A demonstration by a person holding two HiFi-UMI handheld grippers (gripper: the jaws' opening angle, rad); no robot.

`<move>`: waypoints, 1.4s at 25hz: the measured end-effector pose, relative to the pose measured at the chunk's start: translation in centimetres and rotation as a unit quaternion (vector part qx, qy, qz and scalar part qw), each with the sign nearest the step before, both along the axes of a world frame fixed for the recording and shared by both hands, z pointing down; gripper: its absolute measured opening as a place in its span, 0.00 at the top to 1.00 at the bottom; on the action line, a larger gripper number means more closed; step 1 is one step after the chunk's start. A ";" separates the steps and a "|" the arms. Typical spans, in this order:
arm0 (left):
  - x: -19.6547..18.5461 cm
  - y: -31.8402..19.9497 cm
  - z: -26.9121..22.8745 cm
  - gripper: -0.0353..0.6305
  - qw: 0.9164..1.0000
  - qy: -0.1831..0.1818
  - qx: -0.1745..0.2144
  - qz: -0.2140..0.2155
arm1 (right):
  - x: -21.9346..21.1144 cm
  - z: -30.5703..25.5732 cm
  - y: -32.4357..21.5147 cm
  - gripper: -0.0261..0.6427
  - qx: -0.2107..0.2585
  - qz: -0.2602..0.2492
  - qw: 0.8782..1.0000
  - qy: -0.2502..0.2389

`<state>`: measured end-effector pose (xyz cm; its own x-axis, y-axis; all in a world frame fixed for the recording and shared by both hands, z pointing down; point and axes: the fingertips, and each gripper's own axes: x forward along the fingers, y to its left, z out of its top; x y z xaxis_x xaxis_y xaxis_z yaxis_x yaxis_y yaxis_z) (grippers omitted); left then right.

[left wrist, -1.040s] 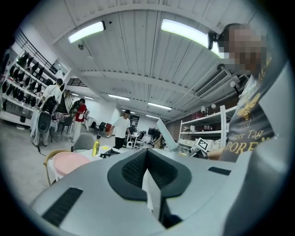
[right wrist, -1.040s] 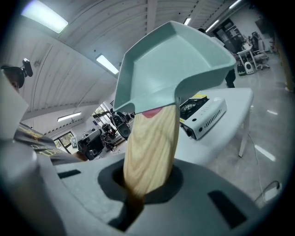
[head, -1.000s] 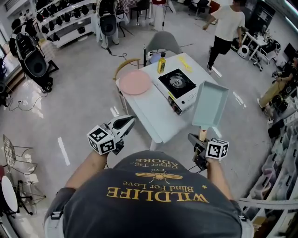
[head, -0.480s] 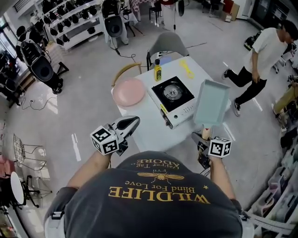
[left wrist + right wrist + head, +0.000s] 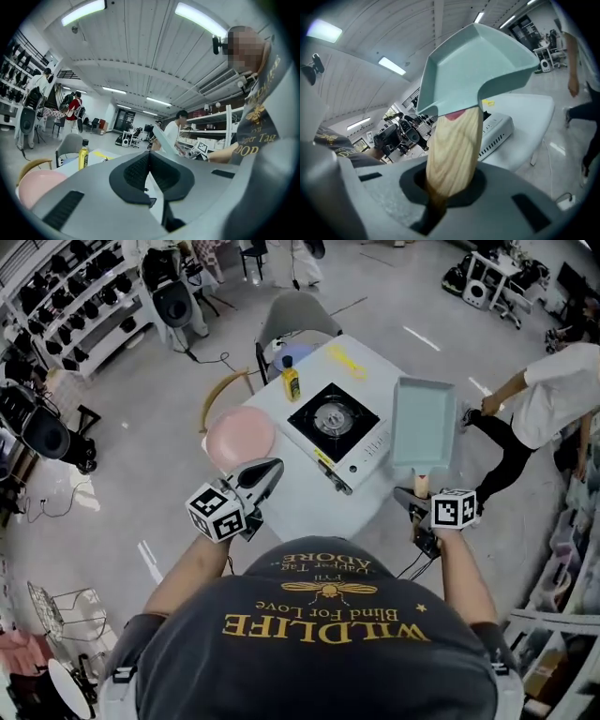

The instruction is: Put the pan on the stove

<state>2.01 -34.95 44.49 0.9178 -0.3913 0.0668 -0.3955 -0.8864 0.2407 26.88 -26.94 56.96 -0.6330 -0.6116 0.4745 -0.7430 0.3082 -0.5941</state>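
A pale teal rectangular pan (image 5: 422,422) with a wooden handle (image 5: 454,150) hangs in the air to the right of the table, tilted up. My right gripper (image 5: 418,498) is shut on that handle, seen close in the right gripper view with the pan (image 5: 476,65) above it. The portable gas stove (image 5: 336,431) sits on the white table (image 5: 309,502), left of the pan, its burner bare. My left gripper (image 5: 270,472) is shut and holds nothing, raised near the table's front left edge; its jaws meet in the left gripper view (image 5: 150,176).
A pink plate (image 5: 240,438) lies on the table's left part, and a yellow bottle (image 5: 292,380) stands behind the stove. A grey chair (image 5: 298,316) is at the far side. A person in a white shirt (image 5: 562,395) walks on the right. Shelves of gear line the left.
The view has shifted, so the table sits further left and nearer in the frame. The pan stays in my right gripper, now closer beside the stove. The walking person has moved to the right edge.
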 end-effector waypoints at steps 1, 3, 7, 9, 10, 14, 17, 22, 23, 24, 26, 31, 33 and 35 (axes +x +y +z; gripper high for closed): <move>-0.1 -0.6 0.1 0.94 1.000 0.000 -0.001 0.011 | -0.2 -0.2 -0.4 0.95 -0.004 0.002 1.000 0.008; 0.0 -1.7 0.2 0.94 0.999 -0.002 0.004 0.033 | -0.5 -0.7 -1.3 0.95 -0.011 -0.001 0.999 0.030; -0.4 -3.4 0.3 0.94 0.999 0.002 0.009 0.053 | -1.5 -0.9 -3.4 0.95 -0.037 -0.044 0.996 0.070; -1.0 -3.8 0.6 0.94 0.999 0.002 0.007 0.051 | -2.2 -0.7 -4.1 0.95 -0.052 -0.076 0.992 0.085; -1.2 -3.8 0.8 0.94 0.999 0.001 0.005 0.049 | -2.5 -0.4 -4.5 0.95 -0.060 -0.093 0.990 0.088; -1.5 -3.6 1.5 0.94 0.999 -0.004 0.003 0.037 | -2.4 1.2 -5.9 0.95 -0.107 -0.152 0.978 0.095; -2.1 -3.9 2.2 0.94 1.000 -0.008 -0.006 0.023 | -2.0 2.6 -7.6 0.95 -0.139 -0.190 0.965 0.114; -2.5 -4.1 3.5 0.94 1.000 -0.015 -0.018 0.011 | -1.3 4.9 -9.2 0.95 -0.180 -0.250 0.939 0.153; -2.5 -4.0 3.7 0.94 1.000 -0.017 -0.020 0.010 | -1.1 5.2 -9.3 0.95 -0.187 -0.260 0.934 0.157; -2.4 -3.9 3.8 0.94 1.000 -0.018 -0.021 0.008 | -1.1 5.6 -9.4 0.95 -0.195 -0.270 0.929 0.161; -2.4 -3.8 4.0 0.94 0.999 -0.021 -0.024 0.006 | -1.2 6.2 -9.5 0.95 -0.208 -0.287 0.921 0.163; -2.8 -3.7 4.5 0.94 0.999 -0.024 -0.030 -0.002 | -1.7 7.8 -9.7 0.95 -0.239 -0.317 0.903 0.165; -3.1 -3.7 4.6 0.94 0.999 -0.025 -0.031 -0.005 | -2.0 8.3 -10.0 0.95 -0.250 -0.320 0.899 0.165; -3.4 -3.7 4.8 0.94 0.999 -0.027 -0.033 -0.007 | -2.2 8.6 -10.3 0.95 -0.258 -0.320 0.897 0.164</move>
